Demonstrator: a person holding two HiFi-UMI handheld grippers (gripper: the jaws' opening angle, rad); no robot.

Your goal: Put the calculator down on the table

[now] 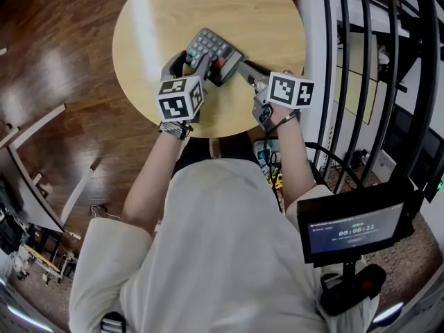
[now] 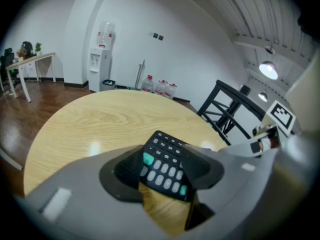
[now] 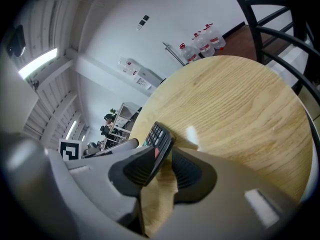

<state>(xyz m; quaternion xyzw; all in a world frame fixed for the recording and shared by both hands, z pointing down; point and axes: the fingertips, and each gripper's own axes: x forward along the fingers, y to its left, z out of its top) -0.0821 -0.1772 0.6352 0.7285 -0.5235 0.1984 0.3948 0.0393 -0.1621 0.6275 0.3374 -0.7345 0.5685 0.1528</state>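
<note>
A dark calculator (image 1: 215, 54) with grey keys and a red button hangs tilted just above the round wooden table (image 1: 166, 19), near its front edge. My left gripper (image 1: 196, 60) holds its left part, jaws closed against its two long sides; in the left gripper view the calculator (image 2: 165, 166) spans from pad to pad of the gripper (image 2: 162, 173). My right gripper (image 1: 244, 69) grips the right end. In the right gripper view the calculator (image 3: 159, 140) shows edge-on, pinched between the pads of the gripper (image 3: 162, 168).
A black metal railing (image 1: 361, 68) stands close to the table's right side. Dark wood floor (image 1: 55, 54) lies to the left. A small screen (image 1: 354, 229) is mounted at the person's right. A water dispenser (image 2: 100, 59) and bottles stand by the far wall.
</note>
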